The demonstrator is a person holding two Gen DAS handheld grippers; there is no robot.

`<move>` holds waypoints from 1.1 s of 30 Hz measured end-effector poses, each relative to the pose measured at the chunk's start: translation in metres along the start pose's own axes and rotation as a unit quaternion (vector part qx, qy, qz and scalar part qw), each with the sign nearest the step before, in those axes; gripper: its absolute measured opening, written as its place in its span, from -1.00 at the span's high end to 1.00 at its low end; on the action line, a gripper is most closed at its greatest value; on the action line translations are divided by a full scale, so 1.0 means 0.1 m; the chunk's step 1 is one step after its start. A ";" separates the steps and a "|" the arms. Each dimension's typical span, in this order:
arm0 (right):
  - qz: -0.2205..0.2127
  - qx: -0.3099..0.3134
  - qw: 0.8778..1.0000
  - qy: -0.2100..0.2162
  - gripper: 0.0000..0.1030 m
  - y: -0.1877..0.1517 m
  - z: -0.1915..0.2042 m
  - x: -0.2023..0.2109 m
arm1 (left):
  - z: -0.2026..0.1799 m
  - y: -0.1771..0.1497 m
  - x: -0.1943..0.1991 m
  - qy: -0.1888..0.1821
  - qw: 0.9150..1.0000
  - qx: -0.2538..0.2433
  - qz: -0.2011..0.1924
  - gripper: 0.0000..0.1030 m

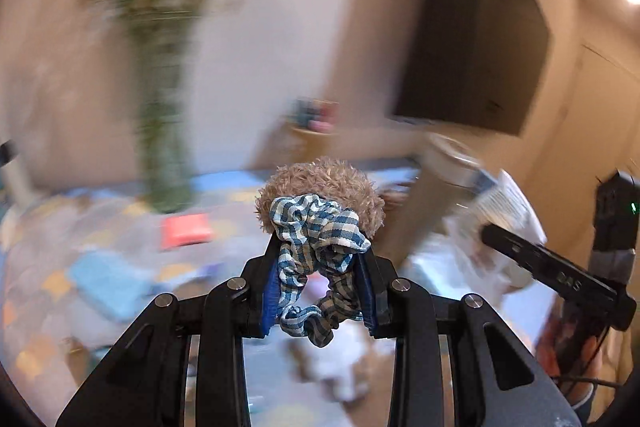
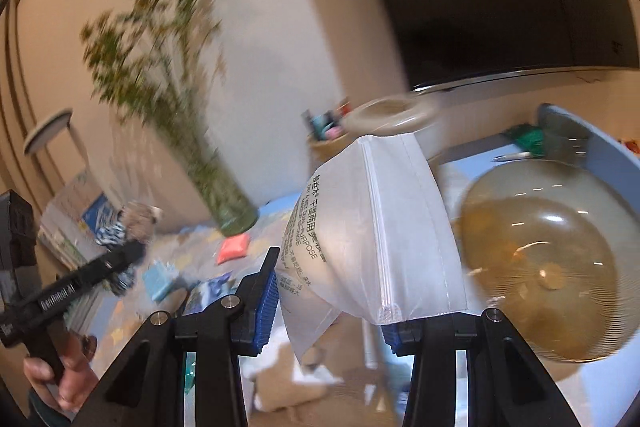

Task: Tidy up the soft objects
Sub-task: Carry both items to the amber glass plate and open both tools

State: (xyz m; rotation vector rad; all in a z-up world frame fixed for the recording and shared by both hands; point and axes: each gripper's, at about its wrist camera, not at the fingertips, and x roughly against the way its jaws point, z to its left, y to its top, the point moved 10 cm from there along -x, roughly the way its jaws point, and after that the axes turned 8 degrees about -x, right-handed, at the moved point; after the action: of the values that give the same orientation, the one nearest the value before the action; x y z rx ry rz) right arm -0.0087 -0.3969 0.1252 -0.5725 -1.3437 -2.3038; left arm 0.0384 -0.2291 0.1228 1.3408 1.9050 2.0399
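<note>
While both cameras blur the room behind, I read the near things clearly. Left wrist view: the left gripper (image 1: 320, 259) pinches a blue-and-white checked scrunchie (image 1: 316, 247) between its blue pads (image 1: 269, 301), with loops of the cloth hanging below the grip. A brown fuzzy toy (image 1: 320, 187) sits at 12 o'clock of the scrunchie, touching it; I cannot tell whether the two are joined. At 3 o'clock in this view the right gripper (image 1: 496, 237) shows from the side with white plastic at its tip.

Right wrist view: at 9 o'clock the left gripper (image 2: 132, 251) appears, a hand (image 2: 68, 379) on its handle, the fuzzy toy (image 2: 138, 223) and checked cloth (image 2: 114, 233) at its tip. At 11 o'clock stands a glass vase (image 2: 228, 195) of green branches. Centre: the right gripper (image 2: 332, 307) is clamped on a frosted zip bag (image 2: 368, 227) with printed text; the bag rises to 12 o'clock. At 3 o'clock lies a blue basin (image 2: 608, 163) with a clear amber bowl (image 2: 540, 275) in it.
</note>
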 end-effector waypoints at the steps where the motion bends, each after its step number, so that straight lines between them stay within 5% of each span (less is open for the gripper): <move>1: -0.006 -0.008 1.000 -0.005 0.19 0.05 -0.11 0.08 | -0.20 0.03 -0.08 -0.015 1.000 -0.010 0.004 0.43; 7: -0.037 -0.064 0.996 -0.055 0.18 0.31 -0.84 0.43 | -1.35 0.09 -0.43 -0.103 0.991 -0.083 0.028 0.43; 12: -0.027 -0.119 0.985 -0.120 0.18 0.38 -1.57 0.47 | -1.97 0.12 -0.86 -0.116 0.986 -0.110 0.051 0.43; 18: 0.009 -0.169 0.974 -0.150 0.18 0.26 -2.08 0.37 | -2.23 0.11 -1.34 -0.111 0.983 -0.122 0.080 0.28; 20: 0.019 -0.174 0.973 -0.150 0.07 0.23 -2.17 0.36 | -2.30 0.09 -1.44 -0.108 0.982 -0.124 0.089 -0.17; 22: 0.026 -0.186 0.971 -0.150 -0.29 0.20 -2.25 0.36 | -2.35 0.06 -1.43 -0.112 0.982 -0.116 0.094 -0.51; 33: 0.002 -0.148 0.976 -0.159 -0.31 0.29 -2.10 0.61 | -2.06 0.12 -1.01 -0.105 0.986 -0.112 0.059 -0.55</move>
State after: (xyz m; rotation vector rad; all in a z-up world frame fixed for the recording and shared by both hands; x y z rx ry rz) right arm -0.0735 -0.6039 0.0841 -1.0771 -1.1270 -2.5052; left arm -0.0158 -0.4519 0.1056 1.5699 1.4956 1.9978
